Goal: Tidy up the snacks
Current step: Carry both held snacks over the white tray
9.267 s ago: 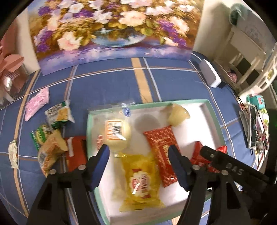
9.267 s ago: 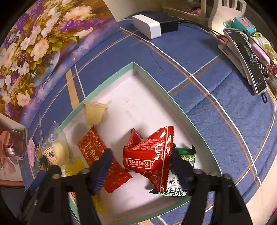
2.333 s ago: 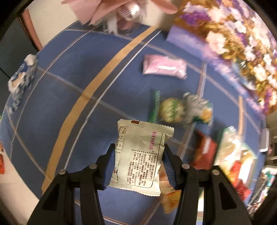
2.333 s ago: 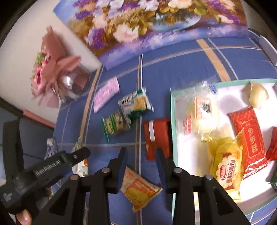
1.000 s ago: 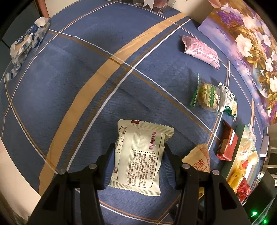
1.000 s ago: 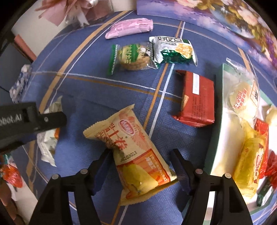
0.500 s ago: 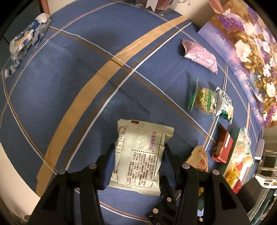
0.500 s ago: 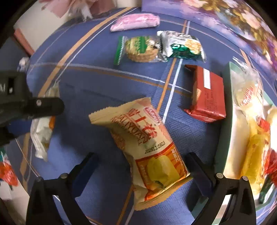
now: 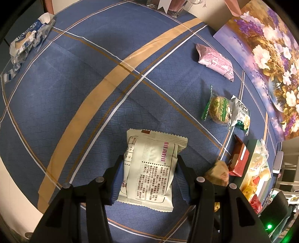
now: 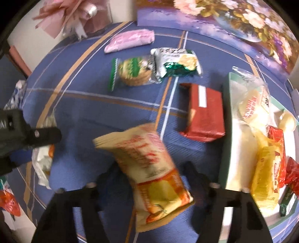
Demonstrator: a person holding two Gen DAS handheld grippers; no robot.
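Note:
In the left wrist view my left gripper (image 9: pixel 149 173) is shut on a cream-white snack packet (image 9: pixel 151 168), printed back upward, over the blue checked tablecloth. In the right wrist view, which is blurred, my right gripper (image 10: pixel 149 168) has its jaws closing on a yellow-orange snack packet (image 10: pixel 145 158). Both pads meet the packet's sides and it looks bunched. The same packet (image 9: pixel 218 172) shows just right of my left gripper. A green-rimmed white tray (image 10: pixel 225 130) with several snacks inside lies to the right. The left gripper's body (image 10: pixel 37 134) is at the left edge.
On the cloth lie a red box (image 10: pixel 205 115) beside the tray, a green cookie packet (image 10: pixel 130 72), a silver-green packet (image 10: pixel 175 61) and a pink packet (image 10: pixel 130 41). A blue-white wrapper (image 9: pixel 26 44) lies far left. A flower painting (image 9: pixel 271 56) and a bouquet (image 10: pixel 74 15) stand behind.
The right gripper's jaws spread wide around the yellow-orange packet, then closed onto it; the packet now looks narrower and bunched. The left gripper kept its hold on the white packet.

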